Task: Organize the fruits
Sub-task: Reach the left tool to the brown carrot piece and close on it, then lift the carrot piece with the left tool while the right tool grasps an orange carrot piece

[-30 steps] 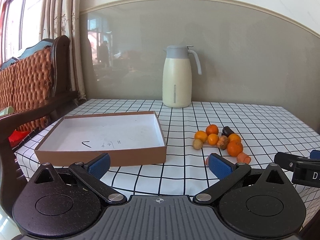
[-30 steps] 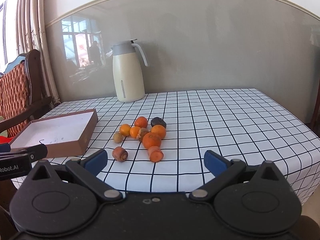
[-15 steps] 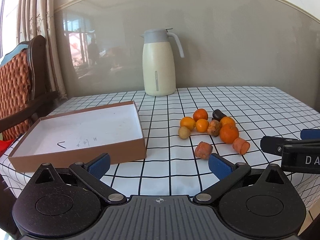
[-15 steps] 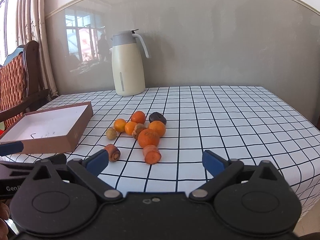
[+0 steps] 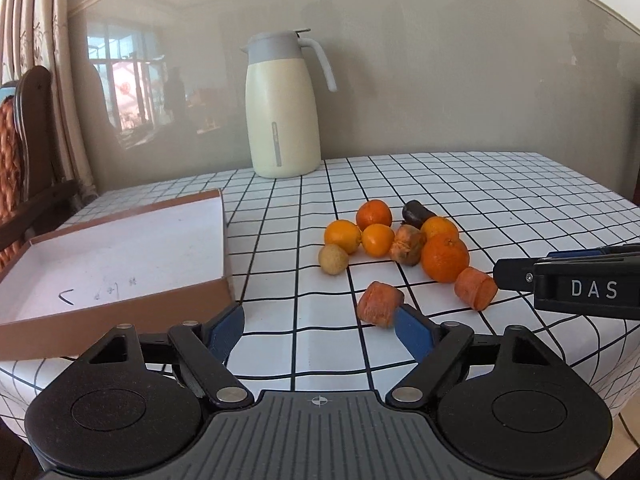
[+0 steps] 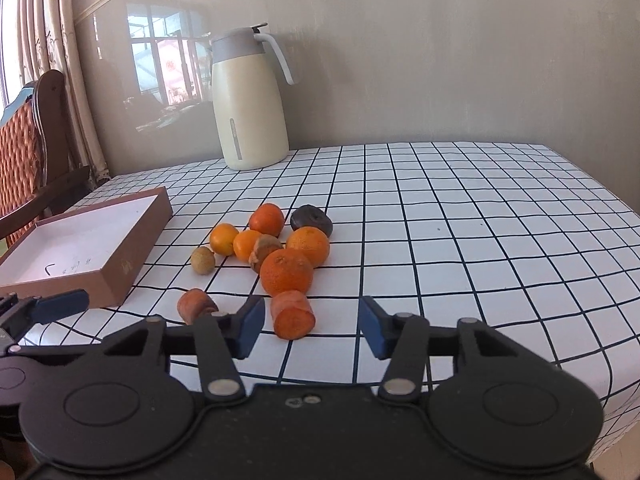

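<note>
Both grippers' jaws have just been closing (nothing clamped): left gripper [image 5: 319, 326] beside one carrot piece [image 5: 379, 304], right gripper [image 6: 311, 326] around another [image 6: 293, 314].

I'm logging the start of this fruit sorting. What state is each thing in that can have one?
Cardboard box: open, nothing in it.
Thermos jug: upright, lid on.
Left gripper: jaws just closing, not pressing anything; a carrot chunk lies by its right finger.
Right gripper: jaws just closing, another carrot chunk between them, not yet pinched.
</note>
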Tool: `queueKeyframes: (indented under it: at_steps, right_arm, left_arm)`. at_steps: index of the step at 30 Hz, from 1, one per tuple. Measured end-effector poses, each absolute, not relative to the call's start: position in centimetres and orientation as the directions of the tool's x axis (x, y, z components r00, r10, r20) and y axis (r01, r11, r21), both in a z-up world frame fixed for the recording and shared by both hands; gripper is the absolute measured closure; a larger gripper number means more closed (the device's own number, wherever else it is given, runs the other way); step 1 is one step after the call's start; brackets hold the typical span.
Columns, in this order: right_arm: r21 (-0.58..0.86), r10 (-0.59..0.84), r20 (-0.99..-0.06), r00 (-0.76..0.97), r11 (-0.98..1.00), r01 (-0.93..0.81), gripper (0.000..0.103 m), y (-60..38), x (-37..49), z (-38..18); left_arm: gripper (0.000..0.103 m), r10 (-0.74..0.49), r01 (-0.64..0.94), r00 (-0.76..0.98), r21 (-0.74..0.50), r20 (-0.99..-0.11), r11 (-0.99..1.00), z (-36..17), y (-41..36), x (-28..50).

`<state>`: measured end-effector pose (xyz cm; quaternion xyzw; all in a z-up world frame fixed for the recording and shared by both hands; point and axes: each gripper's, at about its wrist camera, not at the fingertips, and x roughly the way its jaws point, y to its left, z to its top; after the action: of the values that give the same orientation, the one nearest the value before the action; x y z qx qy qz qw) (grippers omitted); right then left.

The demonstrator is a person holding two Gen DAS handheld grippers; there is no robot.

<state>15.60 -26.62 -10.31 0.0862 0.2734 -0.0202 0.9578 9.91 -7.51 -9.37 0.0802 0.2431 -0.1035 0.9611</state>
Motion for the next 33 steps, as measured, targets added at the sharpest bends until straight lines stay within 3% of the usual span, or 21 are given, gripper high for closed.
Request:
queueKeyframes:
  at_steps: [9, 12, 14, 17, 25, 33]
  right_arm:
    - [0.177, 0.031, -0.529, 0.848, 0.981, 0.075, 0.060, -27.3, 16.1, -10.8]
    - [0.193, 0.043, -0.534, 0.844, 0.979, 0.072, 0.060, -27.5, 16.4, -10.9]
    - [0.195, 0.048, -0.539, 0.841, 0.978, 0.069, 0.060, -27.5, 16.6, -11.1]
    - [0.207, 0.061, -0.544, 0.837, 0.976, 0.064, 0.060, -27.4, 17.0, -11.3]
    - [0.216, 0.077, -0.562, 0.823, 0.975, 0.057, 0.061, -26.8, 18.1, -11.9]
    - [0.171, 0.048, -0.573, 0.818, 0.983, 0.062, 0.077, -25.8, 19.0, -12.6]
  left_arm:
    - [0.027, -0.197, 0.287, 0.850, 0.116, -0.489, 0.951, -10.7, -10.0, 11.4]
    - [0.037, -0.203, 0.297, 0.841, 0.114, -0.501, 0.948, -11.3, -10.6, 12.1]
    - [0.054, -0.207, 0.299, 0.837, 0.106, -0.506, 0.948, -11.7, -10.8, 12.5]
    - [0.070, -0.224, 0.301, 0.836, 0.079, -0.501, 0.950, -12.1, -10.7, 12.7]
    - [0.073, -0.207, 0.274, 0.852, 0.072, -0.482, 0.959, -12.5, -9.6, 12.3]
    - [0.073, -0.185, 0.257, 0.861, 0.092, -0.473, 0.962, -12.7, -8.9, 12.3]
